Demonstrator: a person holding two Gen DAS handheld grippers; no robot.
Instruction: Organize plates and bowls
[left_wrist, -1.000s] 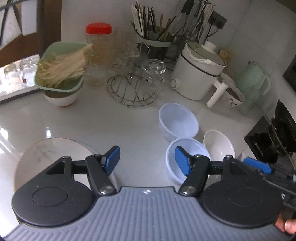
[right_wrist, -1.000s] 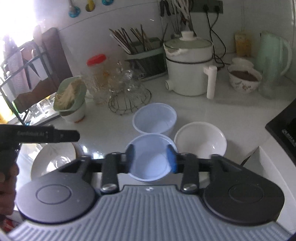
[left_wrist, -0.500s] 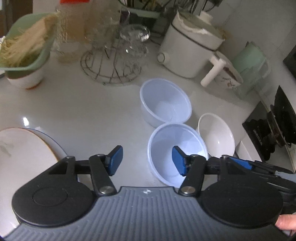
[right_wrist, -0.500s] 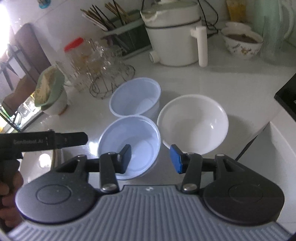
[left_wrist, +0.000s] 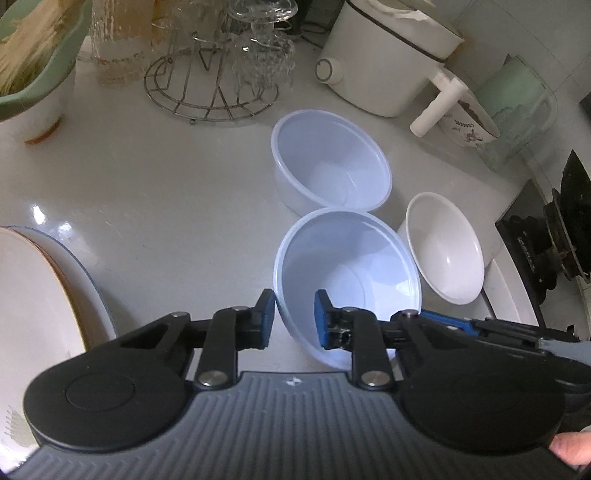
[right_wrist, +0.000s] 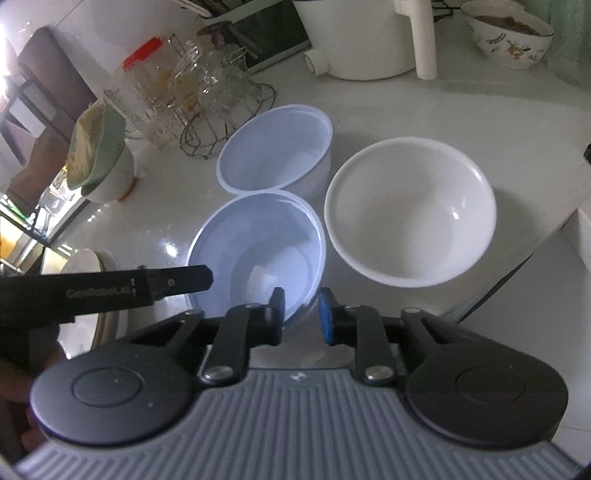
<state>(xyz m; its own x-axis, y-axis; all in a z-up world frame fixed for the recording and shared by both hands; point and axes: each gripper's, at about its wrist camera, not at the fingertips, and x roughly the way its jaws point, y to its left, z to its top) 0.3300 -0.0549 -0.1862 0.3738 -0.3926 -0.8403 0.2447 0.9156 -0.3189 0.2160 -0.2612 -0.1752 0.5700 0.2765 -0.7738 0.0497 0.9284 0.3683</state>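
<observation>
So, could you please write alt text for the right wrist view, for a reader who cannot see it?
The right tongs, jaws just closing, pinch the near rim of a pale blue bowl on a white counter. A second blue bowl sits behind it, a white bowl beside it, and the left tongs reach its far edge.

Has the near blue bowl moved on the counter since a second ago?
Cannot tell. The cameras moved; the near blue bowl sits against the far blue bowl as before, both tongs closing on its rim.

Pale blue plastic bowl (left_wrist: 347, 266) upright nearest, rim touching a second blue bowl (left_wrist: 332, 166) behind, white ceramic bowl (left_wrist: 443, 251) beside, stacked plates (left_wrist: 40, 295) left.
</observation>
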